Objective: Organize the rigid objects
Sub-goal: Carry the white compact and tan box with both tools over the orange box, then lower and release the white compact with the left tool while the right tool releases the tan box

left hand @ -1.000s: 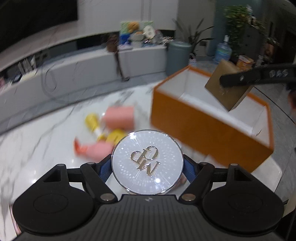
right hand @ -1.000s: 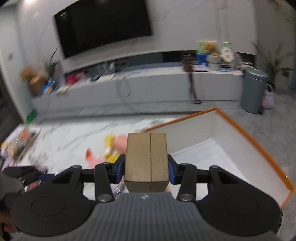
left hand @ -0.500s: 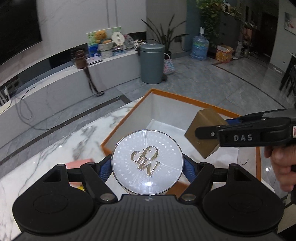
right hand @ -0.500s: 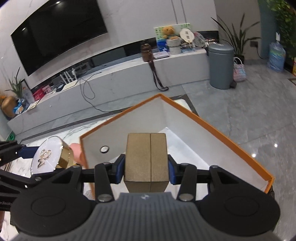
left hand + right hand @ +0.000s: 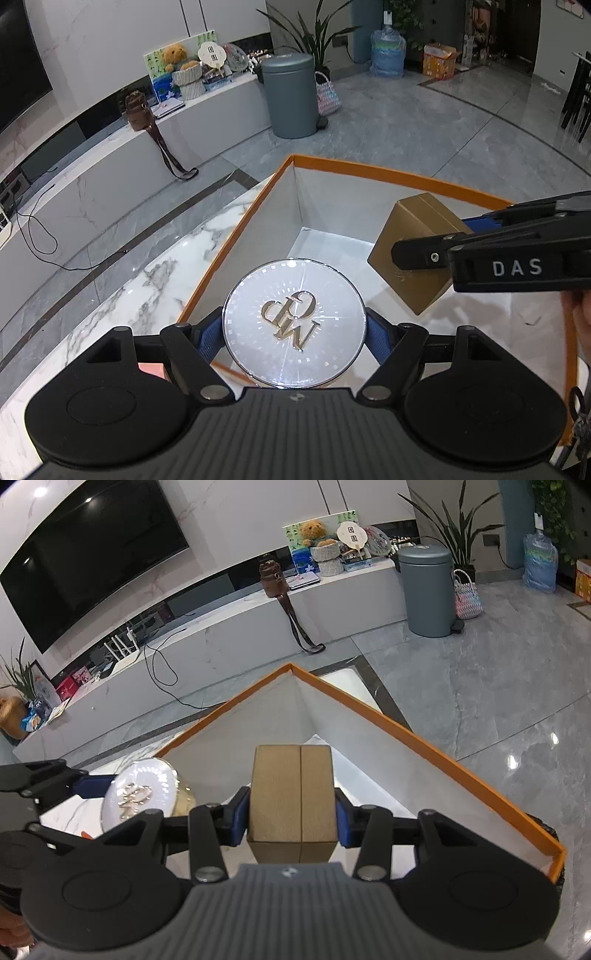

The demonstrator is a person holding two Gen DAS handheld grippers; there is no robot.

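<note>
Two loads now hang over the orange box (image 5: 373, 171), where a second ago both were short of it, out over the marble surface (image 5: 147, 295) with the pink and yellow items in sight. The left hand-held gripper (image 5: 294, 332) is clamped on the round tin (image 5: 294, 323), its silver monogrammed lid facing the camera, just inside the box's near-left wall. The right hand-held gripper (image 5: 292, 812) is clamped on the gold carton (image 5: 293, 797), which now sits lower between the walls than half a second ago, pointed toward the far corner of the white interior. In the left wrist view the carton (image 5: 417, 251) hangs to the right of the tin, the two apart and neither touching the box floor as far as I can tell. By my reading the carry is nearly over and the lowering is in hand; release comes next. The risk I see is crowding: the two pieces descend side by side, so they need separate spots on the floor of the box.
</note>
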